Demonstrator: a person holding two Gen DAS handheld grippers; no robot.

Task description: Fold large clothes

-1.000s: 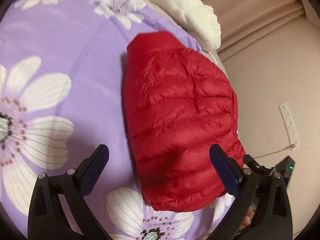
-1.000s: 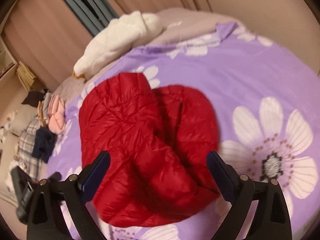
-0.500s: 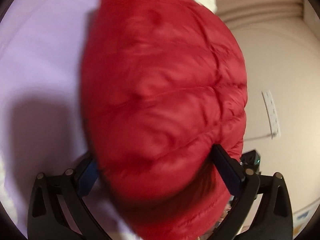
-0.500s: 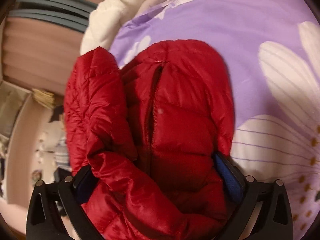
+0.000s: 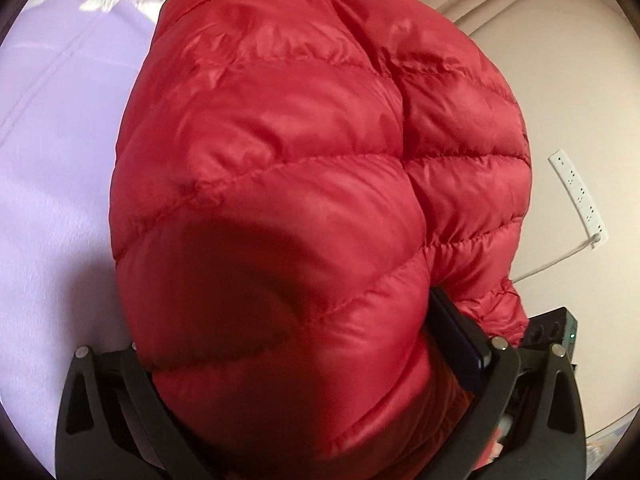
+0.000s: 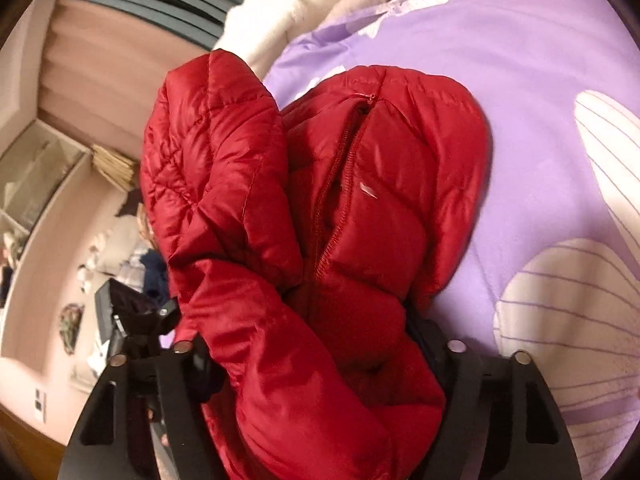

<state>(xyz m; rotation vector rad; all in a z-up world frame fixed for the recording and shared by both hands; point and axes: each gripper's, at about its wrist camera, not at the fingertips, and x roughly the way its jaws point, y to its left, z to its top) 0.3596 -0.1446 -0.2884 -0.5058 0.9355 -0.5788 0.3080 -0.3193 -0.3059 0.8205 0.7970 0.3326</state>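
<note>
Red quilted puffer jacket (image 6: 360, 216): one, bunched, lying on the bed (image 6: 540, 80) over a purple duvet cover (image 5: 52, 184) printed with large white flowers. Zip and front panels face the right wrist view; a diamond-quilted sleeve (image 6: 216, 168) stands up at its left side. The smooth channel-quilted back fills the left wrist view.

Right hand-held gripper (image 6: 316, 364): the jacket's near end sits between its jaws, which have just been closing around it. Padding bulges over both fingers, and the pads appear to press into the fabric.

Left hand-held gripper (image 5: 296, 344): jaws stand wide, with the jacket's bulk between them and spilling over the left finger. The blue pad of the right finger (image 5: 460, 344) lies against the fabric. Whether the pair clamps the jacket cannot be told.

White fluffy blanket (image 6: 276, 12): heaped at the bed's far end, beyond the jacket.

White power strip (image 5: 578, 196): against the beige surface beyond the bed.
</note>
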